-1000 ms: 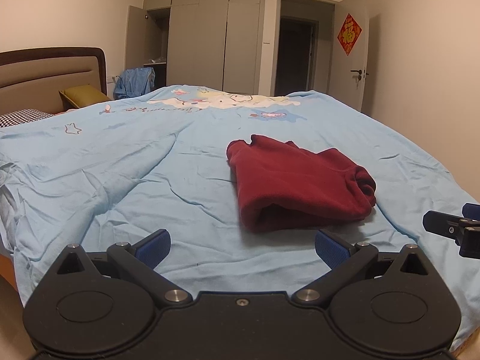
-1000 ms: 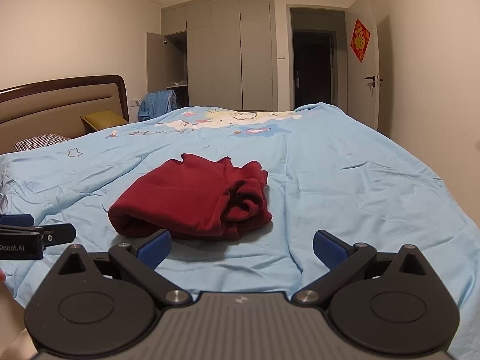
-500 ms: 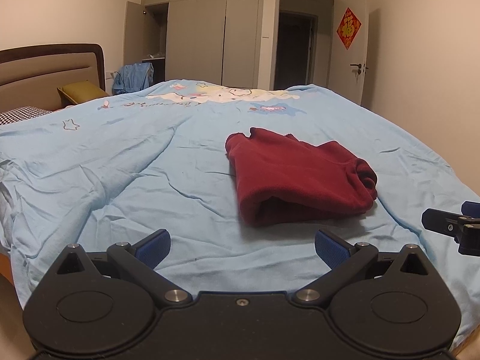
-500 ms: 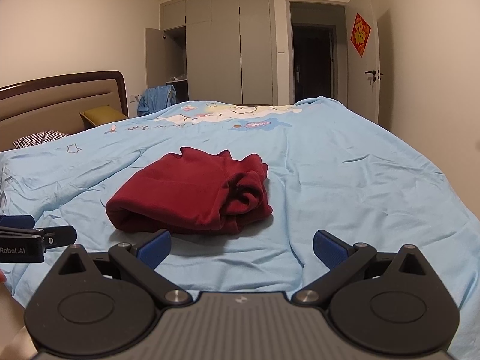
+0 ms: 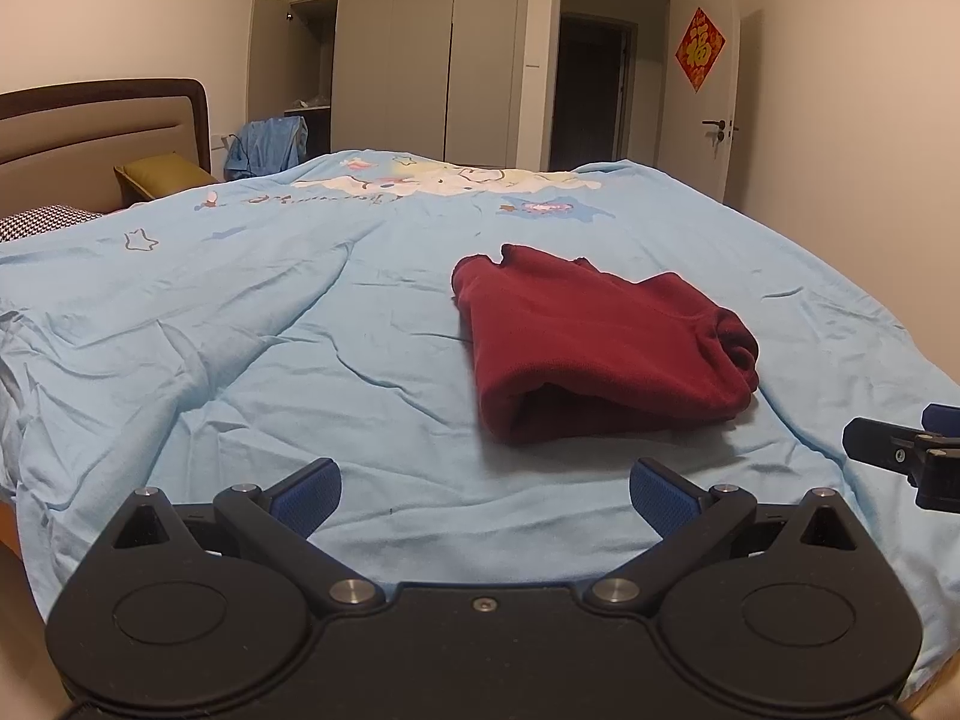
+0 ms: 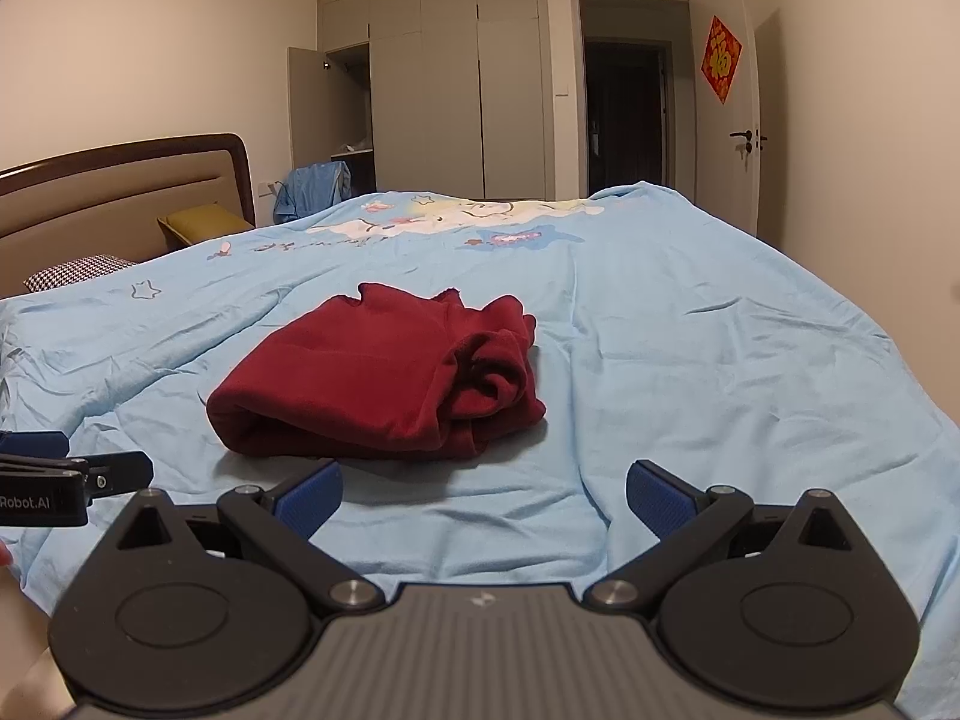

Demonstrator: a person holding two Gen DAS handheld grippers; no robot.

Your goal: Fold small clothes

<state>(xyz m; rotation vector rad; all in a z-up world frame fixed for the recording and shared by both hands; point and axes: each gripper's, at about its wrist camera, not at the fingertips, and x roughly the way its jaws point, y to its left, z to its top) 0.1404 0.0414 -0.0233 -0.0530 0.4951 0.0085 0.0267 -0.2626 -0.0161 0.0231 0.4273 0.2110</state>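
A wide bed [image 5: 240, 324] fills both views, covered by a wrinkled light-blue duvet [image 6: 720, 360] with a cartoon print near its far end; the print is too small to read. The bed's near edge is cut off by each tool's black body. At the far left stands a brown headboard [image 5: 90, 132], partly out of frame, with a checked pillow [image 6: 78, 270] and an olive cushion [image 5: 162, 171] only partly visible beside it. Behind the bed, a grey wardrobe [image 6: 456, 84] has one door ajar, its inside too dim to make out, and a dark doorway [image 5: 591, 96] shows nothing beyond it.

The dark red garment [image 5: 600, 342] lies folded on the duvet near the bed's near edge, its layers bunched at the right side; what kind of clothing it is cannot be told.

The left tool [image 5: 483, 495] hovers above the duvet, short of the garment, its blue pads spread wide apart and gripping nothing. The right tool [image 6: 483, 495] hangs likewise, spread wide and empty. Each tool sees only the tip of the other at its frame edge.
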